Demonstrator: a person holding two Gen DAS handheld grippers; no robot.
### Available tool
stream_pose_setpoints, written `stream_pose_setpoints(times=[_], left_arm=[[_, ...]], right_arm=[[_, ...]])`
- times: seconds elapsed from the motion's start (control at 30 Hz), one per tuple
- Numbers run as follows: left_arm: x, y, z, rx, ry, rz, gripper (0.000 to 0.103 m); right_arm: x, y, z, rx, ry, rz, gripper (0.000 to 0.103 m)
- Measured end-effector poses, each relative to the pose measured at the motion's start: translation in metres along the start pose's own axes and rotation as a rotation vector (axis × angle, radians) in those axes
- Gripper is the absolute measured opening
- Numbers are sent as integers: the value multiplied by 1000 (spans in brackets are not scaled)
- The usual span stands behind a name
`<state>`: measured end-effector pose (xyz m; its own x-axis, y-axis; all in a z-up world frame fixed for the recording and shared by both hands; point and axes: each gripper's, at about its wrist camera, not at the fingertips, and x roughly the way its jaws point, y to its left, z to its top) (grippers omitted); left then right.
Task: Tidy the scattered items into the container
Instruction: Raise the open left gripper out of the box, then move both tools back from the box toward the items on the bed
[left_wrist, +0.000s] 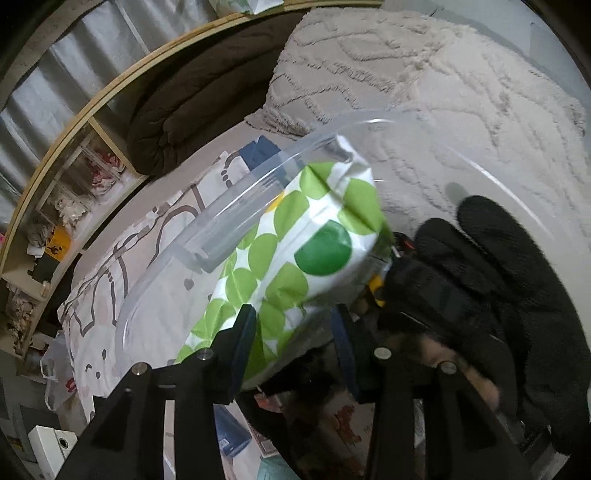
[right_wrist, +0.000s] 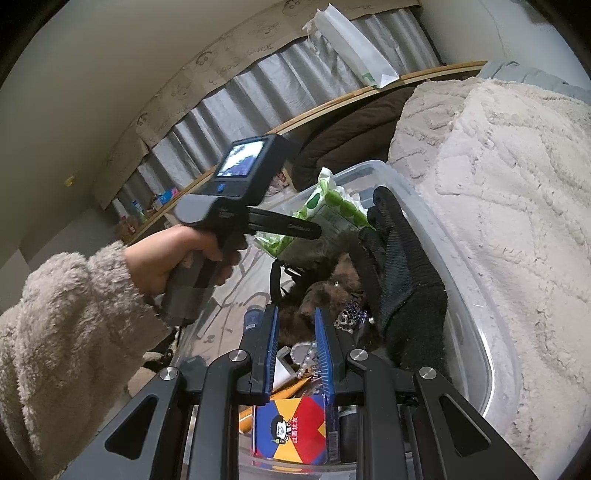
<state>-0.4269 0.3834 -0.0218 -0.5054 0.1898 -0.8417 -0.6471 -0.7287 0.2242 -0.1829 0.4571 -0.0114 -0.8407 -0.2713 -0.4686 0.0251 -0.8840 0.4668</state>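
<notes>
A white packet with green dots (left_wrist: 295, 254) hangs tilted over the clear plastic container (left_wrist: 221, 225), and my left gripper (left_wrist: 293, 317) is shut on its lower end. In the right wrist view a hand in a fleecy sleeve holds that left gripper (right_wrist: 314, 225), with the packet (right_wrist: 332, 206) above the container's far end (right_wrist: 461, 258). Inside lie a black glove (right_wrist: 402, 266), a brown furry item (right_wrist: 321, 295), pearl beads (right_wrist: 310, 362) and a colourful box (right_wrist: 291, 428). My right gripper (right_wrist: 298, 332) is shut over the container with nothing between its blue pads.
A fluffy beige blanket (right_wrist: 498, 184) presses against the container's right side. A dark brown duvet (left_wrist: 192, 92) lies behind it. The container rests on a patterned bedsheet (left_wrist: 110, 277). Cluttered shelves (left_wrist: 55, 221) stand beyond the bed's wooden edge.
</notes>
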Motion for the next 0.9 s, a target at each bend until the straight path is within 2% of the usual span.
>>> stream_pose_setpoints(times=[0.43, 0.57, 0.9], left_arm=[[-99, -1, -54, -99, -166, -32, 41], [-119, 2, -77, -158, -195, -33, 41], [-171, 6, -132, -223, -288, -30, 41]], right_arm=[[-8, 9, 3, -4, -5, -82, 20], [-15, 18, 6, -28, -20, -106, 20], [-25, 42, 6, -98, -38, -137, 20]])
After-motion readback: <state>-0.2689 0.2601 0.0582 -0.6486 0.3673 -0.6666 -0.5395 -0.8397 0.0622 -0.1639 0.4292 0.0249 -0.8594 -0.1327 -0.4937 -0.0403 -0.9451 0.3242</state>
